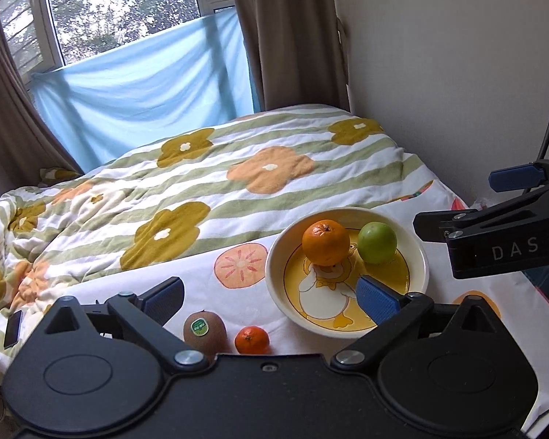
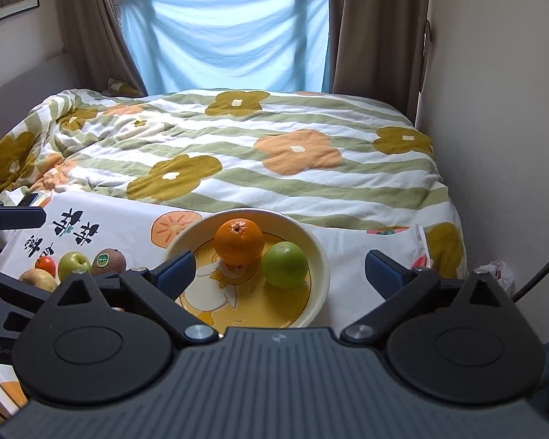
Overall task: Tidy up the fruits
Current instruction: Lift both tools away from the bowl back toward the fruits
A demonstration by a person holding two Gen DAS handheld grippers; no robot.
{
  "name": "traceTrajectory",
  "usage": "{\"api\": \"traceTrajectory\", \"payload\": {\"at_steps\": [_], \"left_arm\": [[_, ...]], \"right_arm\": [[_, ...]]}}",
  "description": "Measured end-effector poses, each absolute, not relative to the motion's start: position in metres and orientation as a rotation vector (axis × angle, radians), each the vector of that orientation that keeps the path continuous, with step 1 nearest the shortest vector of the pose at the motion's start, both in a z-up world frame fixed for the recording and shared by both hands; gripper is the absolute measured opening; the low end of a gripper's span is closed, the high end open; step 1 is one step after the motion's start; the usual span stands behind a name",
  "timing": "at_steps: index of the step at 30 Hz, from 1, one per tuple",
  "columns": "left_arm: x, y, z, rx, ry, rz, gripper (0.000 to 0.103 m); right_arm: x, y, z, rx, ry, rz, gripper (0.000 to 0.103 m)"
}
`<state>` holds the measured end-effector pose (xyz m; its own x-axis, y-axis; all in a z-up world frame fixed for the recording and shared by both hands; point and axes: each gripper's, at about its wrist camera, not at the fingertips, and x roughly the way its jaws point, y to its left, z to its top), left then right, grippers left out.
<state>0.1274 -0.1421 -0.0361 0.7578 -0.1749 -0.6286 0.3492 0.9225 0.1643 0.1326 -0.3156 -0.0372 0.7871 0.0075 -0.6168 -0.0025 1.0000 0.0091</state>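
Note:
A cream bowl (image 1: 274,274) with a yellow duck print holds an orange (image 1: 325,242) and a green apple (image 1: 377,242). A kiwi with a green sticker (image 1: 205,331) and a small mandarin (image 1: 251,339) lie on the cloth left of the bowl. My left gripper (image 1: 271,298) is open and empty above them. My right gripper (image 2: 280,269) is open and empty over the bowl (image 2: 320,256), orange (image 2: 239,241) and green apple (image 2: 284,264). At the left lie the kiwi (image 2: 109,260), a yellow-green apple (image 2: 73,263), a small red fruit (image 2: 45,264) and a pear (image 2: 36,280).
The fruit sits on a white persimmon-print cloth (image 2: 128,219) at the foot of a bed with a flowered quilt (image 2: 238,153). A wall (image 2: 501,109) stands close on the right. A phone (image 1: 12,328) lies at the left. The right gripper's body (image 1: 501,234) shows beside the bowl.

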Motion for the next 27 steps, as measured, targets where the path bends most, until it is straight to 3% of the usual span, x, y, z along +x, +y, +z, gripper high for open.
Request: {"api": "traceTrajectory", "payload": {"at_steps": [13, 27], "left_arm": [[0.048, -0.096, -0.018, 0.199, 0.597, -0.099, 0.102], [0.050, -0.016, -0.056, 0.214, 0.636, -0.068, 0.102]], "right_arm": [[0.062, -0.286, -0.019, -0.004, 0.635, 0.083, 0.103], [0.054, -0.219, -0.060, 0.061, 0.665, 0.089, 0.103]]}}
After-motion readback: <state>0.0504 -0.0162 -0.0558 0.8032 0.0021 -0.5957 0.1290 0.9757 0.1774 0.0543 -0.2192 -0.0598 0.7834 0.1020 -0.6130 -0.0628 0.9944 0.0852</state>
